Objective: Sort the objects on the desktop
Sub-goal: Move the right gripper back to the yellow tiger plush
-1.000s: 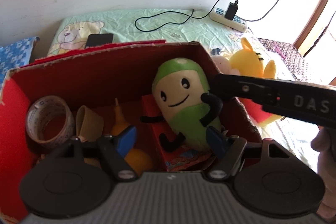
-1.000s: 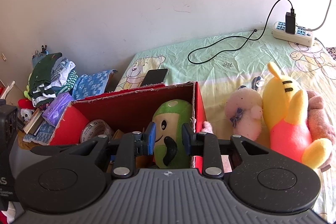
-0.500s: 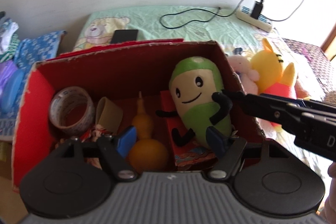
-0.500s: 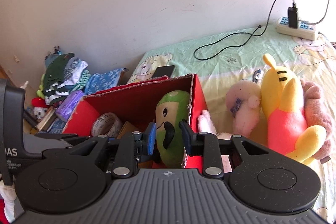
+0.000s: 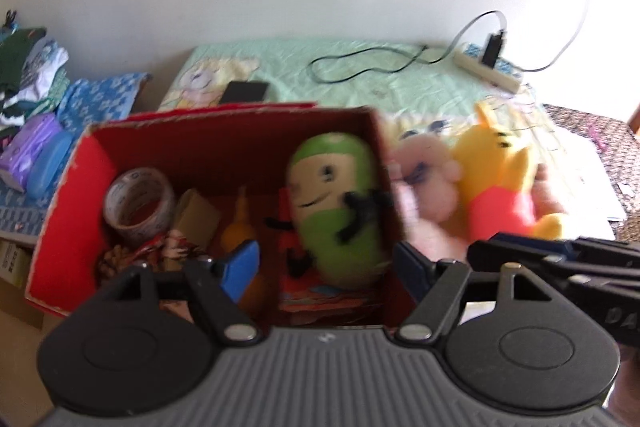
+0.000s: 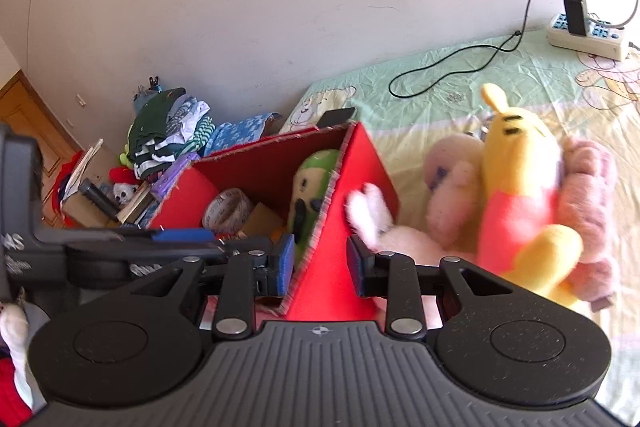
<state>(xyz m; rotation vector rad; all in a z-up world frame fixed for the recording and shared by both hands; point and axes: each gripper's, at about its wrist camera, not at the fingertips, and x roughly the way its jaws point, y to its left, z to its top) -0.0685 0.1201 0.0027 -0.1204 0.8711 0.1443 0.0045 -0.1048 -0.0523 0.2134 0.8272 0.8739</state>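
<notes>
A red cardboard box (image 5: 72, 211) stands on the bed. It holds a green plush (image 5: 336, 211), a tape roll (image 5: 140, 203), a tan cup (image 5: 196, 215), a yellow gourd (image 5: 240, 227) and a red packet (image 5: 320, 299). My left gripper (image 5: 326, 267) hovers open over the box's near side, with nothing between its fingers. My right gripper (image 6: 320, 263) is open too; the box's right wall (image 6: 360, 167) shows through its gap, untouched. Right of the box lie a yellow-and-pink plush (image 6: 516, 187) and a pale pink plush (image 6: 452, 187).
A phone (image 5: 244, 91) lies behind the box on the green sheet (image 5: 360, 87). A power strip (image 6: 588, 37) with a black cable (image 6: 440, 75) sits at the back right. Folded clothes (image 6: 168, 135) are piled at the left.
Both grippers drew back from the box. The right one slid rightwards from over the green plush to over the box's right wall. The left one rose, showing more of the box.
</notes>
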